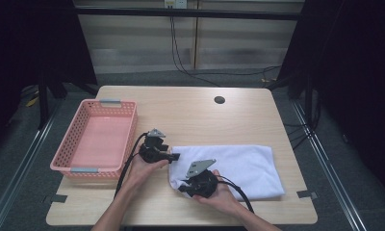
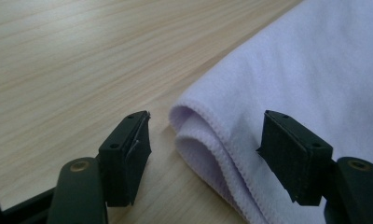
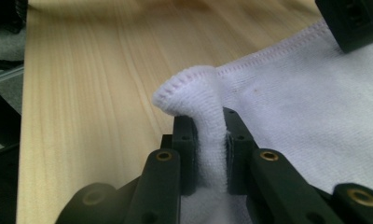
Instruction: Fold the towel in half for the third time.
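Right claw (image 3: pixel 211 154): jaws closed on a pinched-up fold of the white towel (image 3: pixel 306 107); the hemmed edge curls over above the jaw tips; grip sits at the towel's near-left corner in the high view. Left claw (image 2: pixel 205 154): jaws spread wide, nothing between the pads but the towel's folded, layered corner, which lies on the worktop (image 2: pixel 72 60) between them, not clamped; one jaw over bare wood, the other over cloth.

Towel (image 1: pixel 238 166): folded flat, lying on the right-front part of the worktop (image 1: pixel 190 113); long axis runs left to right across the worktop; left end faces both claws, right end lies near the worktop's right edge.

Hands: left claw (image 1: pixel 167 155) held in the person's left hand (image 1: pixel 145 168), pointing right toward the towel's left end; right claw (image 1: pixel 182 185) held in the right hand (image 1: pixel 217 190), set at the front-left corner of the towel; both forearms come in from the near edge, angled inward; a black cable trails back from each.

Container: pink basket (image 1: pixel 65 153) of perforated plastic with grey handles, on the left part of the worktop, just beside the left hand; its inside is bare; it stands apart from the towel.
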`<state>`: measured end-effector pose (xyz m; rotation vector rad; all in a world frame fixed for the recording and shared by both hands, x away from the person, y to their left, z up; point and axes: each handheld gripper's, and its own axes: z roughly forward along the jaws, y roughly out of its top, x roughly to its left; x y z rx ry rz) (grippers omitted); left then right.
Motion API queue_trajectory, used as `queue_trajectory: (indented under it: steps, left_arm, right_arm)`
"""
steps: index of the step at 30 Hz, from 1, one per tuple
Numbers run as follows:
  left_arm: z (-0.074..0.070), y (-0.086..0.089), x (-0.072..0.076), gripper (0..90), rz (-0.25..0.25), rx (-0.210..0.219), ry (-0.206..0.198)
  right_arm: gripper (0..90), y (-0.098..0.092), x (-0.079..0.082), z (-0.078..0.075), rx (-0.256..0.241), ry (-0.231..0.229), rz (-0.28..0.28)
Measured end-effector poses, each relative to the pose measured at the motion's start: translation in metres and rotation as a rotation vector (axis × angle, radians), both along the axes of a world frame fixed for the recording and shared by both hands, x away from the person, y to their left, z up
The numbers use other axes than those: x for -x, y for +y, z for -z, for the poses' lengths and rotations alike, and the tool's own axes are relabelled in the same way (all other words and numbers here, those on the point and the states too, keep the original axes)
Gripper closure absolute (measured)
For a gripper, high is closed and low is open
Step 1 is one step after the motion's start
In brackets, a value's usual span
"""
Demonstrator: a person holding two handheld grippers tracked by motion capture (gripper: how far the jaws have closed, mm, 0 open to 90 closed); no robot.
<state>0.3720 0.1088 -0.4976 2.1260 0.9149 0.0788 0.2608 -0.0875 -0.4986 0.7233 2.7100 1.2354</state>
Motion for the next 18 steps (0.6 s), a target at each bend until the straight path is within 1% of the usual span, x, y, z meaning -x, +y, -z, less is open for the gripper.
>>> queue_trajectory:
  steps: [3, 4, 5, 6, 7, 8, 9, 10, 11, 12, 13, 14, 15, 16, 18]
  left_arm:
    - [0.004, -0.004, -0.001, 32.7, 0.001, -0.012, 0.004]
    - [0.004, -0.005, -0.001, 32.5, 0.005, -0.012, -0.003]
    - [0.004, -0.006, 0.000, 33.6, 0.010, -0.008, 0.001]
    - [0.004, -0.007, -0.001, 36.3, 0.026, -0.005, 0.006]
    - [0.004, -0.007, -0.001, 45.2, 0.026, -0.005, 0.006]
    - [0.004, -0.009, 0.000, 53.0, 0.057, -0.004, 0.012]
    - [0.004, -0.010, 0.000, 56.5, 0.063, 0.003, 0.016]
    - [0.005, -0.009, 0.000, 64.2, 0.069, 0.022, 0.033]
    - [0.005, -0.009, 0.000, 68.8, 0.069, 0.022, 0.033]
    - [0.004, -0.009, 0.000, 73.5, 0.068, 0.033, 0.045]
    - [0.004, -0.009, 0.000, 75.2, 0.068, 0.033, 0.045]
    - [0.002, -0.009, 0.001, 76.4, 0.059, 0.064, 0.047]
    - [0.002, -0.009, 0.001, 77.1, 0.059, 0.064, 0.047]
    - [0.000, -0.007, 0.000, 77.1, 0.054, 0.094, 0.064]
    - [-0.003, -0.005, 0.000, 77.6, 0.046, 0.124, 0.067]
  right_arm:
    - [79.3, 0.000, 0.001, -0.001, -0.001, 0.008, -0.003]
    - [79.4, -0.001, 0.001, -0.001, -0.003, 0.011, -0.002]
    - [79.5, -0.001, 0.001, -0.002, -0.004, 0.011, -0.005]
    - [79.7, -0.001, 0.001, -0.002, -0.007, 0.014, -0.006]
    - [79.7, -0.001, 0.001, -0.002, -0.007, 0.014, -0.006]
    - [79.9, -0.002, 0.001, -0.003, -0.007, 0.024, -0.007]
    - [79.9, -0.002, 0.001, -0.003, -0.008, 0.026, -0.009]
    - [79.9, -0.003, 0.001, -0.003, -0.015, 0.029, -0.007]
    - [80.0, -0.003, 0.000, -0.004, -0.019, 0.032, -0.004]
    - [80.0, -0.004, 0.001, -0.005, -0.024, 0.031, -0.002]
    - [80.0, -0.004, 0.001, -0.006, -0.023, 0.035, 0.000]
    - [80.2, -0.004, 0.001, -0.008, -0.019, 0.039, 0.001]
    - [80.2, -0.004, 0.001, -0.008, -0.019, 0.039, 0.001]
    - [80.3, -0.004, 0.000, -0.010, -0.016, 0.033, -0.001]
    - [80.4, -0.006, 0.000, -0.016, -0.033, 0.036, 0.005]
